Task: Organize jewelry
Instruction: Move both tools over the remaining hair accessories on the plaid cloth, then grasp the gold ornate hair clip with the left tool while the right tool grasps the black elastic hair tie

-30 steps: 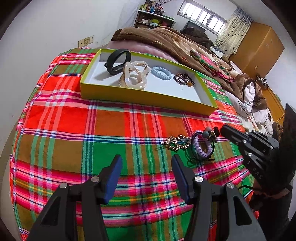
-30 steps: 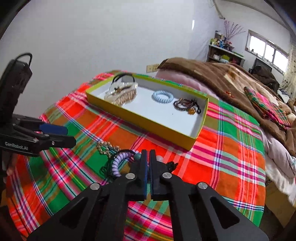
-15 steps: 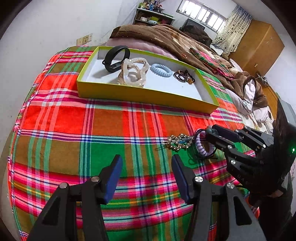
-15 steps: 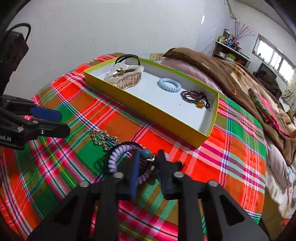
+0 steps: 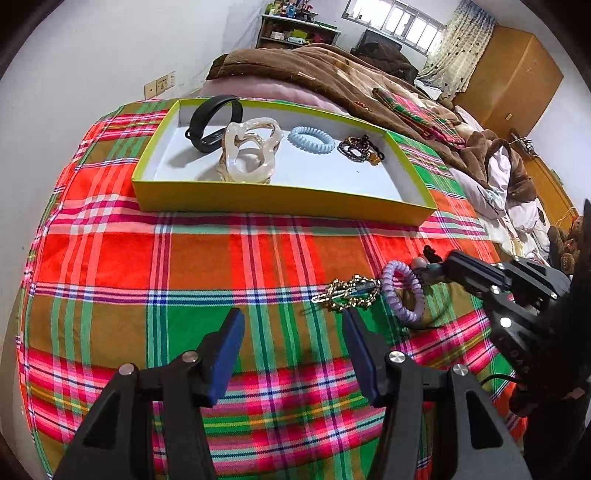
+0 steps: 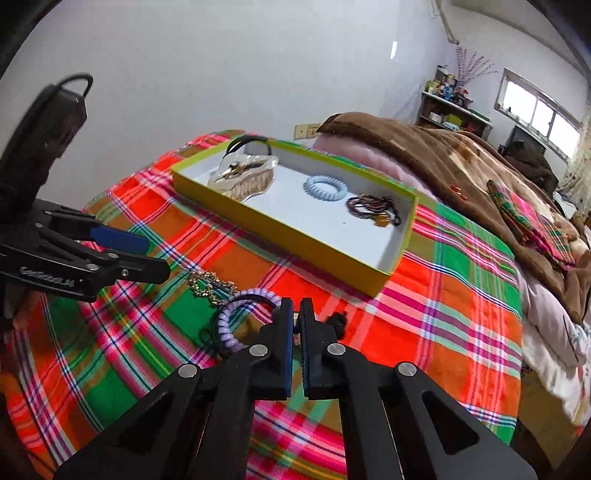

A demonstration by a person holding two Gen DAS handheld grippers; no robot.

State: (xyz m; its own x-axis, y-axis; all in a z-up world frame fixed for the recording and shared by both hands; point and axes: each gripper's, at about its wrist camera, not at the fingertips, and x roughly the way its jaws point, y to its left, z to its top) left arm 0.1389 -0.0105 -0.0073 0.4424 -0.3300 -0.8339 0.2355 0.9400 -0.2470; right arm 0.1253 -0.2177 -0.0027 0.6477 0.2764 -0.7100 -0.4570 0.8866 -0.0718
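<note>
Right claw (image 6: 296, 308) nearly closed, pinching beaded end of purple coil tie (image 6: 236, 314) just ahead; left claw (image 5: 291, 325) wide open, empty. Pickup step; next: lift, carry fwd to yellow tray (image 6: 280, 236).

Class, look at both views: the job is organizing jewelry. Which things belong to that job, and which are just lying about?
Job: tray; in it black band, pearly claw clip, blue coil tie, bead bracelet; on the cloth gold clip, purple coil tie.

Lying about: brown blanket, shelf, wardrobe.
</note>
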